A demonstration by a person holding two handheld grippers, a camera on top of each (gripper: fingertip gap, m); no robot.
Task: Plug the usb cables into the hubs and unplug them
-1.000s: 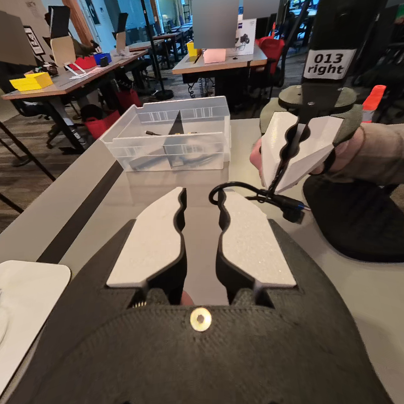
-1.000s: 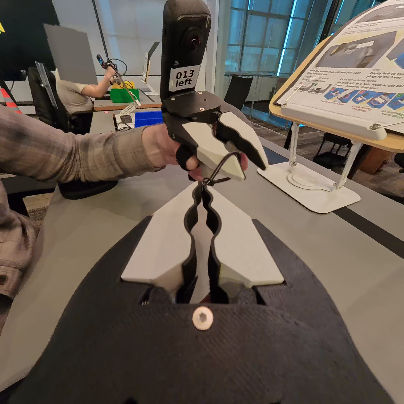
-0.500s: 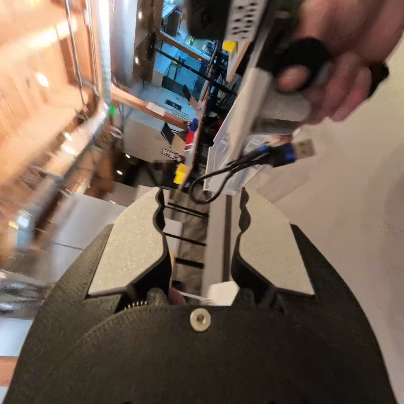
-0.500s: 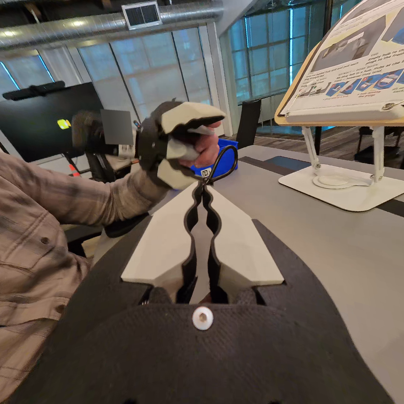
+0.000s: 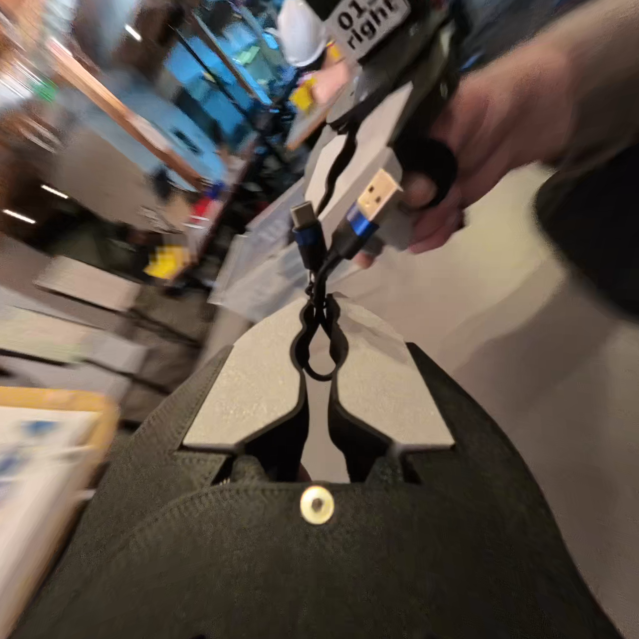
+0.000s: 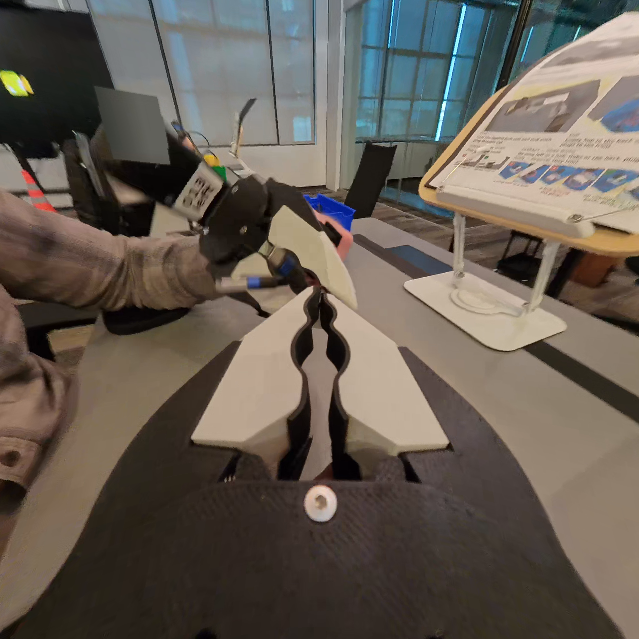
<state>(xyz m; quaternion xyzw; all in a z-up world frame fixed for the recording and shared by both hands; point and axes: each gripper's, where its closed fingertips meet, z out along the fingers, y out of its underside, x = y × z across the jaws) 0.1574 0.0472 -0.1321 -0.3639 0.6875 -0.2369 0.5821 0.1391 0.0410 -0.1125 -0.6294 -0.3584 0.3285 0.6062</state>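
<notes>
Closed since half a second ago, with the left gripper (image 5: 320, 304) swung round from open beside the loop to jaws clamped on the thin black usb cable (image 5: 320, 377). Loop pinched between the narrow jaws just behind the tips, both ends rising out past them. Topped by two blue-collared plugs held in the air: a flat silver rectangular plug (image 5: 375, 193) and, just left of it, a smaller rounded grey plug (image 5: 301, 211). Behind the plugs, seen from the left wrist, the right gripper (image 6: 318, 297) gripped by a hand (image 5: 491, 145). From the right wrist view, its jaws drawn narrow, tips pressed together on a dark bit of the same cable. Below, a plain grey worktop (image 6: 484, 397). Farther off, a blurred clear plastic bin (image 5: 262, 259), a white stand with a tilted wooden board (image 6: 484, 311) and a small blue bin (image 6: 332, 207).
</notes>
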